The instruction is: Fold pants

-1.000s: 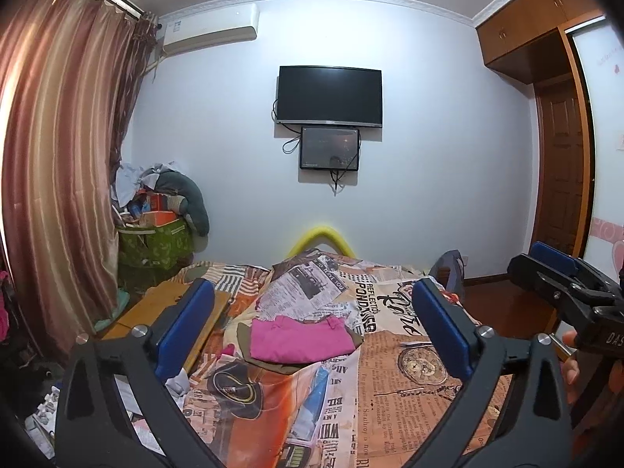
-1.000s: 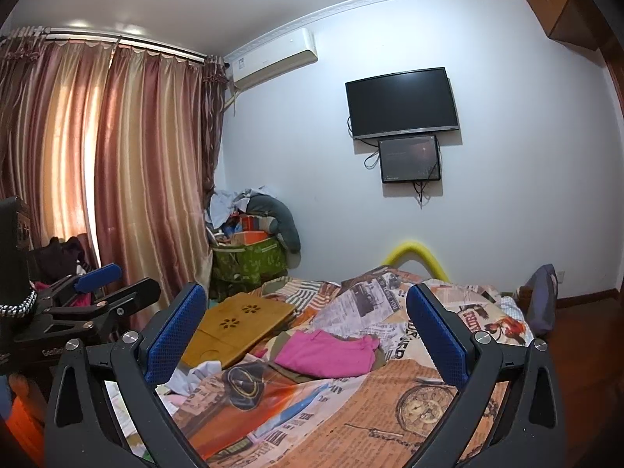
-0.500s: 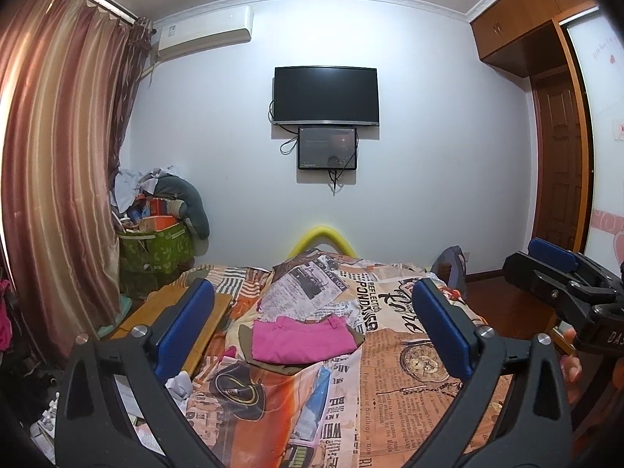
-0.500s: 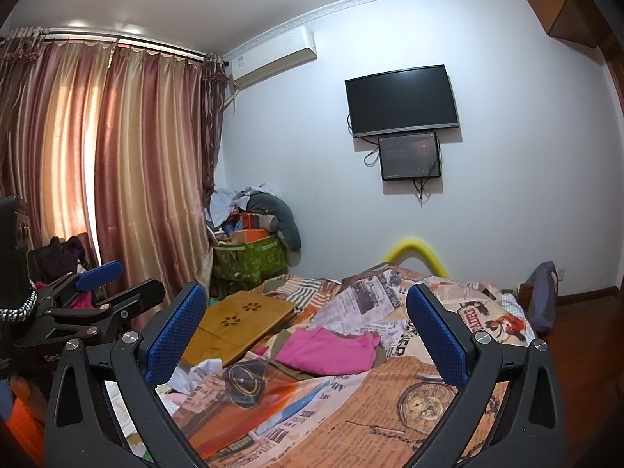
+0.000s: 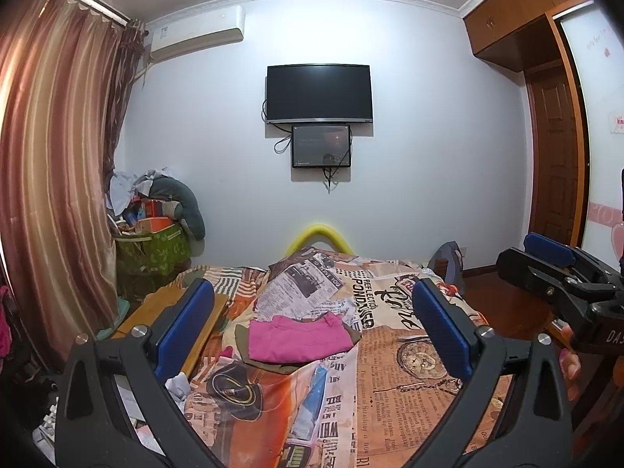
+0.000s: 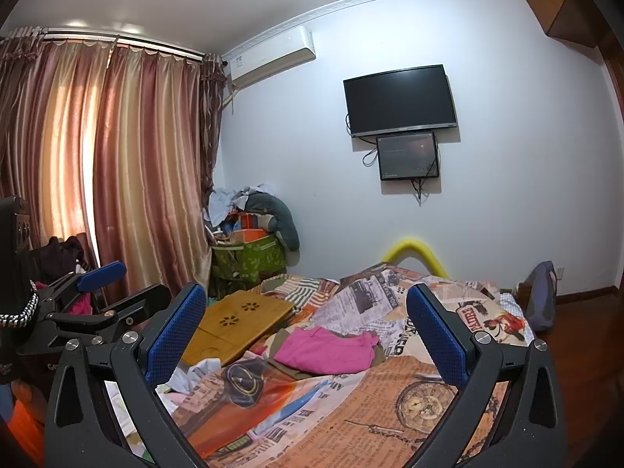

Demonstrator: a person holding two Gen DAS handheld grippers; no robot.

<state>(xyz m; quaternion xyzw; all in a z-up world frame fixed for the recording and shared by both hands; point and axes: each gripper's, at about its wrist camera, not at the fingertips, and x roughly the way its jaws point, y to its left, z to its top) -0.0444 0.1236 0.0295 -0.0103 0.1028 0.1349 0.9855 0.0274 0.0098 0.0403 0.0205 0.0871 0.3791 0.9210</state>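
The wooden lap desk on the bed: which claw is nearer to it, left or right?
Left. The left claw hangs above the bed edge beside the wooden lap desk. The right claw hangs further to the right, away from it. Both are open and touch nothing.

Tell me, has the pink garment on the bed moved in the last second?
No. The pink garment lies on the same newspaper-print patch of the bedspread, below the grey newsprint panel; only the cameras shifted slightly. Both grippers hang open, away from it.

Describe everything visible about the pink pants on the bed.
The pink pants are soft magenta fabric, folded into a flat, roughly rectangular bundle with a slightly rumpled far edge. They lie on an olive garment spread over the newspaper-print bedcover, mid-bed, right of a wooden tray. Neither gripper touches them.
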